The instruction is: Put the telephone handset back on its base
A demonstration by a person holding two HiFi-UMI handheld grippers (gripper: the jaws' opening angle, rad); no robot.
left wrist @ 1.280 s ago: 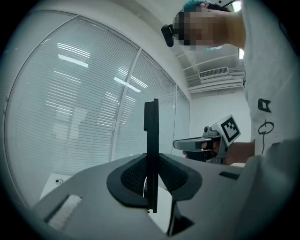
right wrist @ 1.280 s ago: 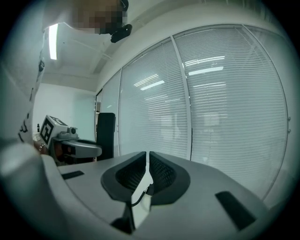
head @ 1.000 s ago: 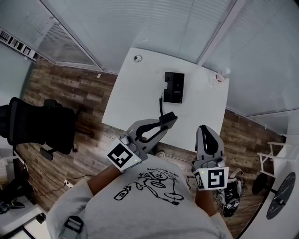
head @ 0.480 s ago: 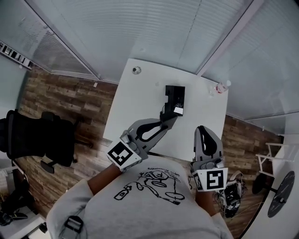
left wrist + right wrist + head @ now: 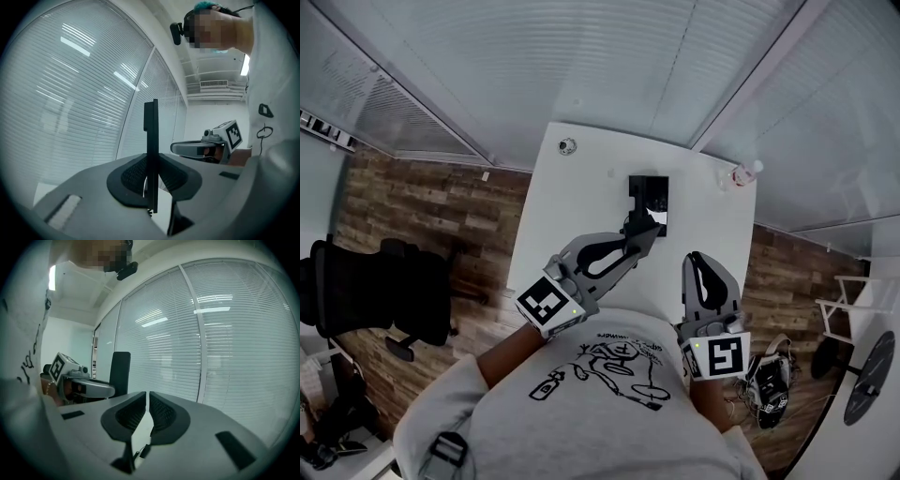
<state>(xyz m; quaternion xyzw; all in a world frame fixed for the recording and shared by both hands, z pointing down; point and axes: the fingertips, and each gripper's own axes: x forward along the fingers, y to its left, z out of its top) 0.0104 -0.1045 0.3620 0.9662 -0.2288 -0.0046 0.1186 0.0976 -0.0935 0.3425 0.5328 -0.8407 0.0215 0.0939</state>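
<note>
Pinching the handset (image 5: 151, 136) edge-on between the pads of the left gripper (image 5: 630, 246), right at the near end of the base (image 5: 649, 199). Can't tell whether touching it. Pressed together on nothing over at the right gripper (image 5: 701, 267), hanging near the right edge of the table (image 5: 572, 202). Plenty of bare white top left of the base, a narrower strip to its right. Out at the far corners, a small round thing (image 5: 567, 146) and a bottle (image 5: 748, 172), well apart from the base.

The fingers (image 5: 598, 238) of the left gripper (image 5: 643, 232) are hiding most of the black plastic telephone handset (image 5: 151, 140) and the near end of the black rectangular base (image 5: 648, 187). The small round object (image 5: 567, 146) on the white bench (image 5: 572, 206) is looking too small to identify.
</note>
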